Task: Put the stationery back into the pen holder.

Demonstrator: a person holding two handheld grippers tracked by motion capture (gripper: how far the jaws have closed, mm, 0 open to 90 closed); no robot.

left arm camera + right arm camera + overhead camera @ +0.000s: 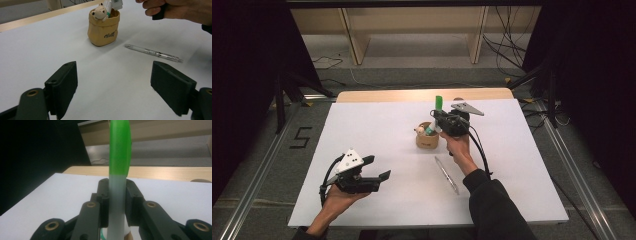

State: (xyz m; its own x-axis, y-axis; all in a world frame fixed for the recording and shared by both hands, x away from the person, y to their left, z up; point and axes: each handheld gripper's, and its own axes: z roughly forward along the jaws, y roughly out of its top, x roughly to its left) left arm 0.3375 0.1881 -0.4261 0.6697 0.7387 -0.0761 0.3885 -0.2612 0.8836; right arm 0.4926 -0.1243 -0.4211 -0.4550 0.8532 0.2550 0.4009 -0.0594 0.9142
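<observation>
- Our right gripper clamps a green-capped marker, upright over the tan pen pouch (bear figure at its rim).
- Our left gripper hovers wide open, empty.
- A clear pen lies nearby on the table.

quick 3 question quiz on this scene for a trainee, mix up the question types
1. True or false: the right gripper is shut on the green-capped marker.
2. The clear pen is: A) standing in the pen holder, B) lying flat on the white table top, C) held in the left gripper.
3. Fill in: the jaws of the left gripper stand ____, with nothing between them.

Key
1. True: both pads press the marker's white barrel, above the tan pen holder.
2. B: it lies on the table, apart from the holder.
3. Open.
</observation>
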